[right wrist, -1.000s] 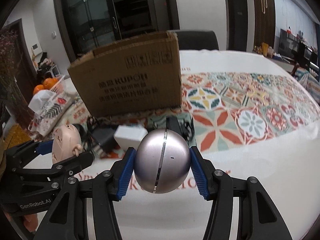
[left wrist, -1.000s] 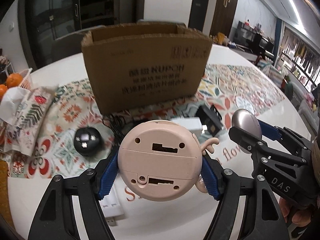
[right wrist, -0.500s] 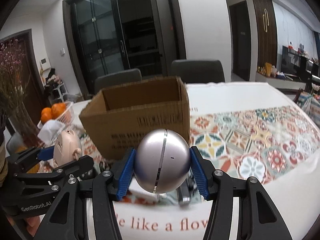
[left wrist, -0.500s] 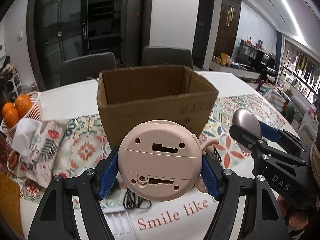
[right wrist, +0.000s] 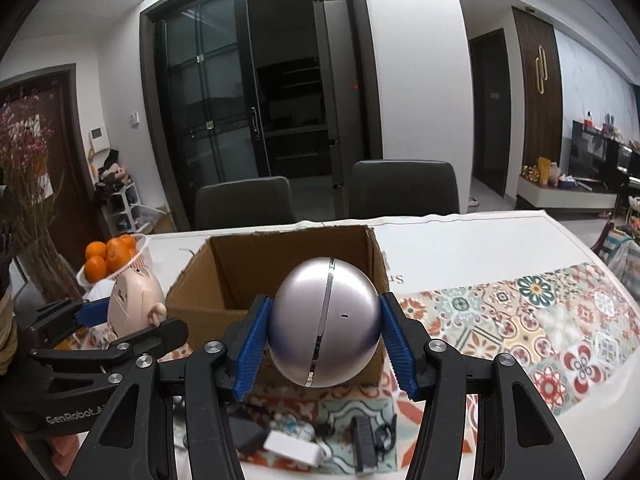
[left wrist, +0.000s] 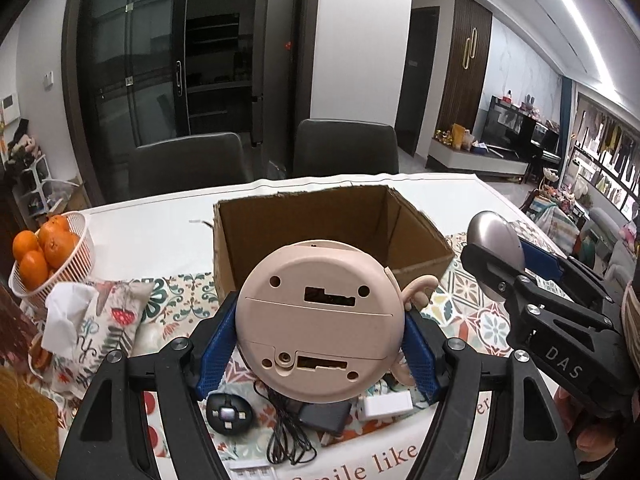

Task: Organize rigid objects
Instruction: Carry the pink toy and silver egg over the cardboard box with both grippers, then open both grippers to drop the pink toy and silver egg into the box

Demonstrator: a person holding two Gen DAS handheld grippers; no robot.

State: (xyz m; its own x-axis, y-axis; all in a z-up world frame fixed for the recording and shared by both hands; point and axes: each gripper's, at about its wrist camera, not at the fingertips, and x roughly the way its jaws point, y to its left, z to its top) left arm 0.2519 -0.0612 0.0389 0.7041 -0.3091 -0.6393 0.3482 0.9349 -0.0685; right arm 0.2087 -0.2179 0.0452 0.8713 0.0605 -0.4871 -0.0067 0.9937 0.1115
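This is a home, an open dining and living room. The bench is a white dining table under a patterned tiled-print cloth, with two dark upholstered chairs drawn up at its far edge and a white basket of oranges beside a fabric tissue pouch near its left edge. Behind the chairs stand dark glass sliding doors (shelves show dimly through them), and to the right a wood-panelled door, a low TV cabinet with ornaments and a vase of pink dried flowers mark lived-in domestic rooms.
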